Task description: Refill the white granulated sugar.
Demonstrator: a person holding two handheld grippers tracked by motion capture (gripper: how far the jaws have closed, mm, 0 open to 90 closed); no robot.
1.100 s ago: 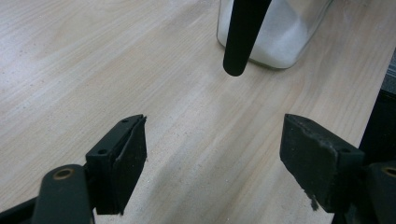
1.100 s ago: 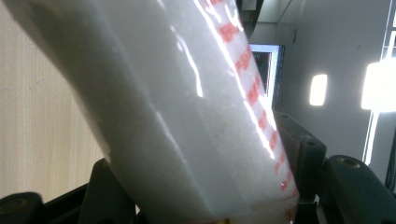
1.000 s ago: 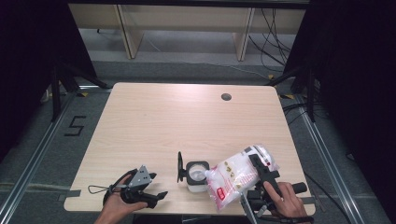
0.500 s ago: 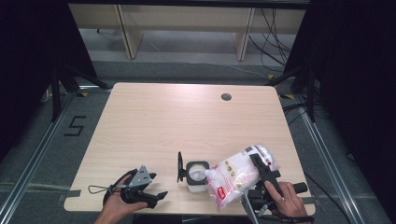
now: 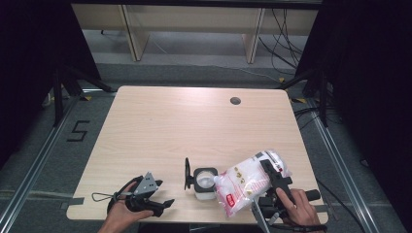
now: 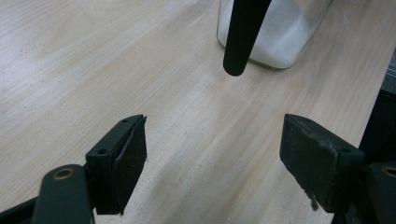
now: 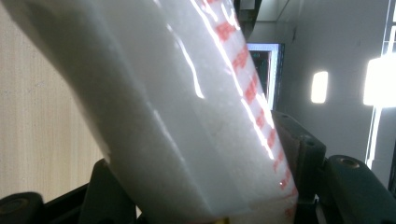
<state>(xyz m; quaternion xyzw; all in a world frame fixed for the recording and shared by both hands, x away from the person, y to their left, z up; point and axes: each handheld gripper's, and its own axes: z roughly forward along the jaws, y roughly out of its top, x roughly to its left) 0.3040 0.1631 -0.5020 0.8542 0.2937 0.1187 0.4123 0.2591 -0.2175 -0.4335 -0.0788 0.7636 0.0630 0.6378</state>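
White granules half-fill the jar; my right fingers grip the tilted bag, pouring unfinished; left fingers released.

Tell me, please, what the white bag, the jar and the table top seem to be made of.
Bag: probably thin glossy plastic film; it crumples and bright glare streaks run over its red print in the right gripper view. Jar: clear glass or hard plastic, I cannot tell which; white grains show through its wall. Table top: pale wood-grain, matte, perhaps laminate.
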